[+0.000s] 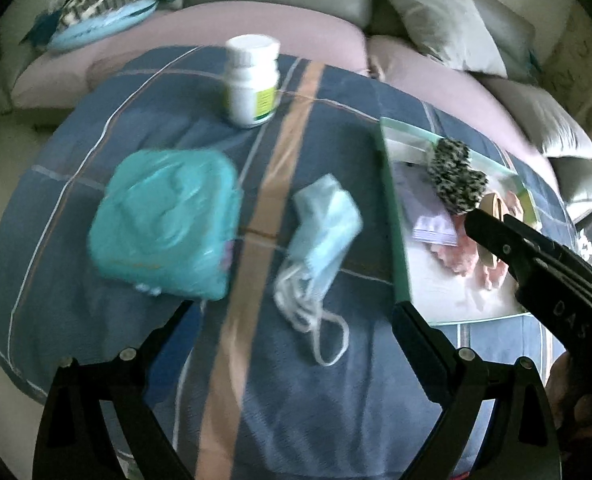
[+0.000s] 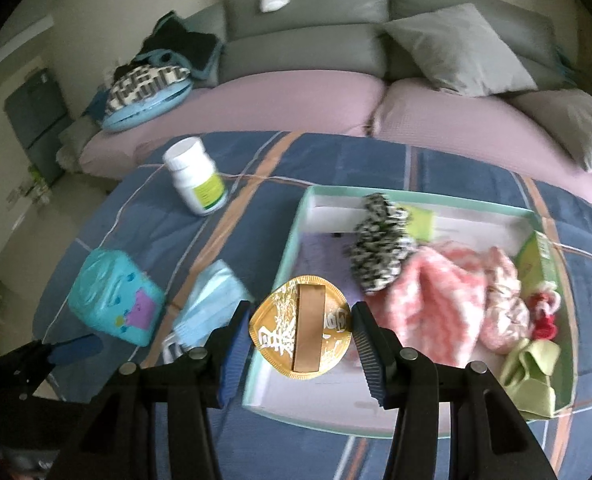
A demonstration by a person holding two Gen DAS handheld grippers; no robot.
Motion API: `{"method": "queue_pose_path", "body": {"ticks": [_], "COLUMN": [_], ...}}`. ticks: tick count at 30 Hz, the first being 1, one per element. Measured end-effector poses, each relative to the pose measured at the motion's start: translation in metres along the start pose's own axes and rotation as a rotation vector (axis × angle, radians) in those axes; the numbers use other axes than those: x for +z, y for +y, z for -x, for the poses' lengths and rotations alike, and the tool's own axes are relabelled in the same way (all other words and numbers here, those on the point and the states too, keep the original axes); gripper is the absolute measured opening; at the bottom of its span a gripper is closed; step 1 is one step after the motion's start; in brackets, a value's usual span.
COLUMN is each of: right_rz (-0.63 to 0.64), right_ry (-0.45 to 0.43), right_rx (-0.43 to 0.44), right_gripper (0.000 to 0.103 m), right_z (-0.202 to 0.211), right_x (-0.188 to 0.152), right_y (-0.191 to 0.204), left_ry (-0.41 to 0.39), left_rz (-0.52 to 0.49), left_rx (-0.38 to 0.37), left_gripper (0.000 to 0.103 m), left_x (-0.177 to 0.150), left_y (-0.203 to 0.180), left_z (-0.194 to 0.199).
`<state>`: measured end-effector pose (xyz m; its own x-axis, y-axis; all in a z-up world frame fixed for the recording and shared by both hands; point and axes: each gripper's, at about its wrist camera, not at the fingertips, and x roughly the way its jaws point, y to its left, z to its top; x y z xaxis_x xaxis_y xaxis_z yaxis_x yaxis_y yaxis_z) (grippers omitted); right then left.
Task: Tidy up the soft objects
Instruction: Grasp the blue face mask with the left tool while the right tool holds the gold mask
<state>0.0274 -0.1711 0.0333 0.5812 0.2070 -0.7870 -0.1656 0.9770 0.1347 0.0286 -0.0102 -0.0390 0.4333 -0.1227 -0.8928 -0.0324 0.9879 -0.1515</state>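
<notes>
A: The gold disc [image 2: 301, 327] is pinched between the right gripper [image 2: 301, 330] fingers, above the near edge of the tray [image 2: 292, 240] on the bed.

B: It could be dropped among the soft items there. The left gripper [image 1: 292, 312] fingers are spread, empty, over the face mask [image 1: 319, 220].

Dim, soft indoor light with dark vignetted corners and strong fisheye bending at the edges. Motion blur smears the teal plastic-wrapped pack [image 1: 164, 224] and white plastic bottle [image 1: 254, 80].

Bare blanket [image 1: 327, 420] near side is free; teal pouch [image 1: 164, 224] left, face mask [image 1: 319, 224] centre, white bottle [image 1: 252, 80] far, box wall [image 1: 391, 216] blocks right, box interior mostly filled.
</notes>
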Motion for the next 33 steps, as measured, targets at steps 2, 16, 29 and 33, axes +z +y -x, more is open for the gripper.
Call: {"method": "queue_pose_path", "body": {"ticks": [2, 16, 29, 33], "right_rz": [-0.018, -0.191, -0.239, -0.247], "right_ry": [-0.006, -0.048, -0.063, -0.062], "right_rx": [-0.010, -0.030, -0.013, -0.006], "right_gripper": [0.053, 0.053, 0.053, 0.053], "right_z": [0.004, 0.025, 0.033, 0.033], "right_x": [0.000, 0.005, 0.004, 0.004], "right_y": [-0.008, -0.068, -0.083, -0.084], "left_ry": [0.002, 0.022, 0.086, 0.082], "left_rz": [-0.021, -0.061, -0.072, -0.079], "left_rx": [0.004, 0.090, 0.184, 0.174], "left_gripper": [0.096, 0.079, 0.069, 0.069], "left_x": [0.001, 0.044, 0.051, 0.051], "left_y": [-0.009, -0.041, -0.047, -0.049], "left_z": [-0.003, -0.037, -0.076, -0.079]}}
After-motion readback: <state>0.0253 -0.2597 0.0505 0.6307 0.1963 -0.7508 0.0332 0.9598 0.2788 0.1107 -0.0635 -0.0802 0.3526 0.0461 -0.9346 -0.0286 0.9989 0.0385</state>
